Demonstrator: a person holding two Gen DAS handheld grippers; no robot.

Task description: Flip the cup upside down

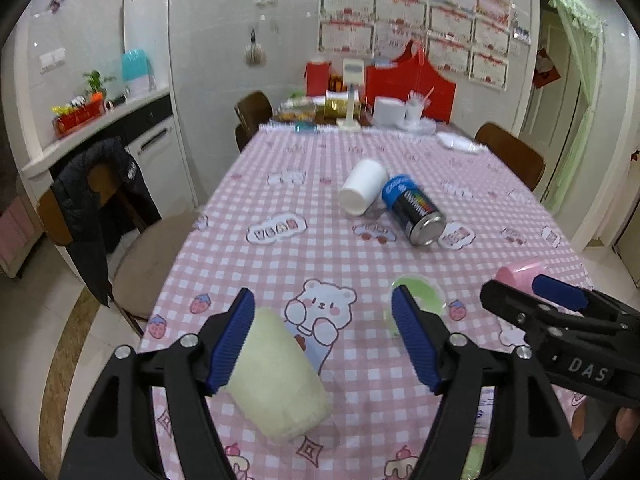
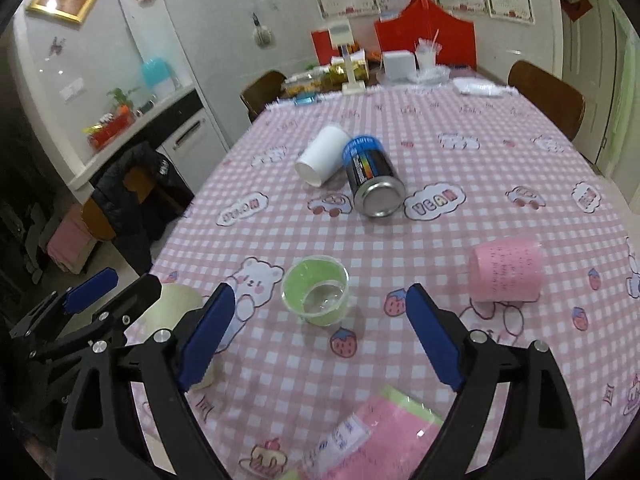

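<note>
A green cup (image 2: 316, 290) stands upright, mouth up, on the pink checked tablecloth (image 2: 460, 220), just ahead of my open right gripper (image 2: 320, 334); in the left wrist view the green cup (image 1: 418, 294) is partly hidden behind the right finger. A pale yellow cup (image 1: 280, 376) lies on its side beside the left finger of my open left gripper (image 1: 324, 340). A pink cup (image 2: 506, 272) lies on its side to the right. A white cup (image 2: 322, 154) lies on its side further back. Both grippers are empty.
A blue and black can (image 2: 372, 174) lies on its side next to the white cup. A pink and green packet (image 2: 380, 436) lies near the front edge. Boxes and containers (image 2: 396, 64) crowd the table's far end. Chairs (image 2: 548, 98) stand around the table.
</note>
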